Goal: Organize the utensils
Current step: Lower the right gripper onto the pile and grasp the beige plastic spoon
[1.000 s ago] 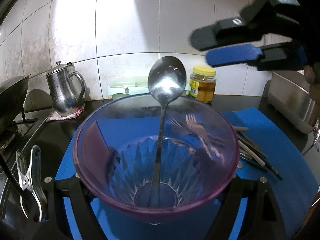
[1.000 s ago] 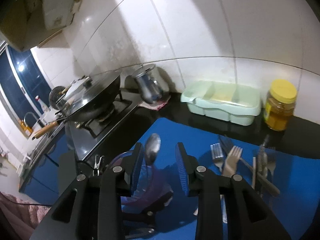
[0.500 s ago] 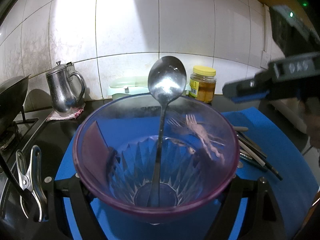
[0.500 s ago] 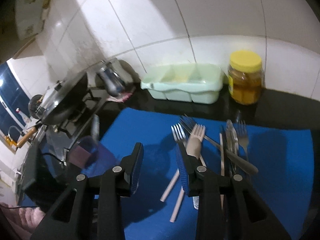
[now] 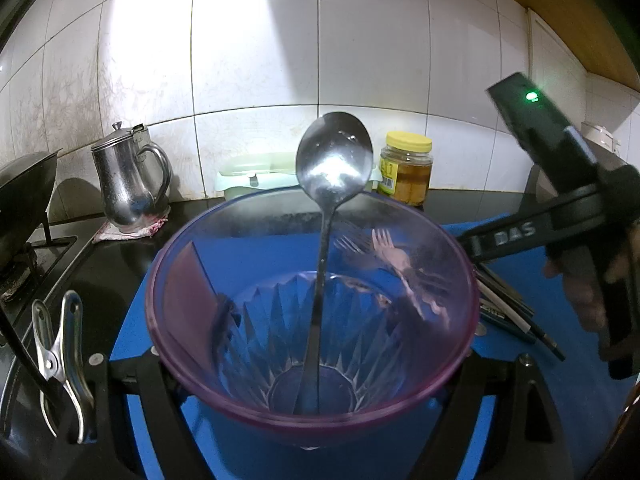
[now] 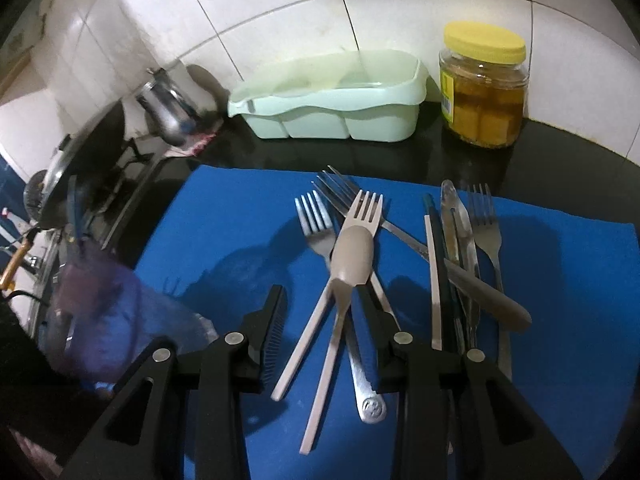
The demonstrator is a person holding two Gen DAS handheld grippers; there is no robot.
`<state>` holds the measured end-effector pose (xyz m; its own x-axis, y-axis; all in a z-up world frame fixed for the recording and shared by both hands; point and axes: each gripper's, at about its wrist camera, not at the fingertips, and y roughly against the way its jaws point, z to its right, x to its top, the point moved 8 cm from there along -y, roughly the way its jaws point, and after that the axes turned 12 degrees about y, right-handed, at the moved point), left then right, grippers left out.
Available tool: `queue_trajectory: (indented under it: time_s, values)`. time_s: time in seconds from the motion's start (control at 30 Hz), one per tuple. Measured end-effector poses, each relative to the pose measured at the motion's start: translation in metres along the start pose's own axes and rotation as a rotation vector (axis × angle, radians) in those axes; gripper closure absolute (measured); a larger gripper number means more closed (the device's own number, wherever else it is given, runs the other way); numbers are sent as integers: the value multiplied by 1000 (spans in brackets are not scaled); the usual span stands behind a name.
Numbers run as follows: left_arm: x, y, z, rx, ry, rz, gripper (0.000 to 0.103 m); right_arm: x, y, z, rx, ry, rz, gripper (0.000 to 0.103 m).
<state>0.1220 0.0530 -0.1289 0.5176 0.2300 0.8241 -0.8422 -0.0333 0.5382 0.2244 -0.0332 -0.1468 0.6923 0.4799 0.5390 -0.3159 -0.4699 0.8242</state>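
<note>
One spoon (image 5: pixel 334 164) stands in the cup (image 5: pixel 312 308) clamped by the left gripper (image 5: pixel 316 364); right gripper (image 6: pixel 320 312), parted and empty over the overlapping forks (image 6: pixel 356 216) at 12 o'clock, risks lifting two.

place: home kitchen | signs: tiled wall (image 5: pixel 256 60); gas stove (image 5: pixel 24 264) with wok (image 5: pixel 24 192); steel kettle (image 5: pixel 128 184); pickle jar (image 6: pixel 482 84); cutlery (image 6: pixel 352 248) on counter
</note>
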Motion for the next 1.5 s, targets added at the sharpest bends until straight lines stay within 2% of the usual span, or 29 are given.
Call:
queue_trajectory:
  time_s: [0.17,0.33,0.63,0.67,0.7,0.87,1.07,1.13,1.17,1.23,1.37,1.5]
  values:
    - [0,0,0,0,0,0,16,6,-19,-1,-85,49,-49,64]
    - [0,0,0,0,0,0,16,7,-35,-4,-148,96,-93,64]
    - [0,0,0,0,0,0,16,7,-46,5,-200,111,-140,65]
    - [0,0,0,0,0,0,16,7,-46,5,-199,112,-135,71]
    - [0,0,0,-1,0,0,16,7,-46,6,-192,102,-136,73]
    - [0,0,0,0,0,0,16,6,-36,11,-99,14,-88,75]
    - [0,0,0,0,-1,0,16,6,-9,13,-11,-41,25,76]
    - [0,0,0,0,-1,-1,16,7,3,12,9,-43,76,83]
    - [0,0,0,0,-1,0,16,7,9,11,6,-40,100,93]
    - [0,0,0,0,-1,-1,16,7,19,10,1,-26,129,95]
    - [0,0,0,0,-1,-1,16,4,27,3,-19,17,138,99]
    - [0,0,0,-1,-1,-1,16,1,17,3,11,-3,91,99]
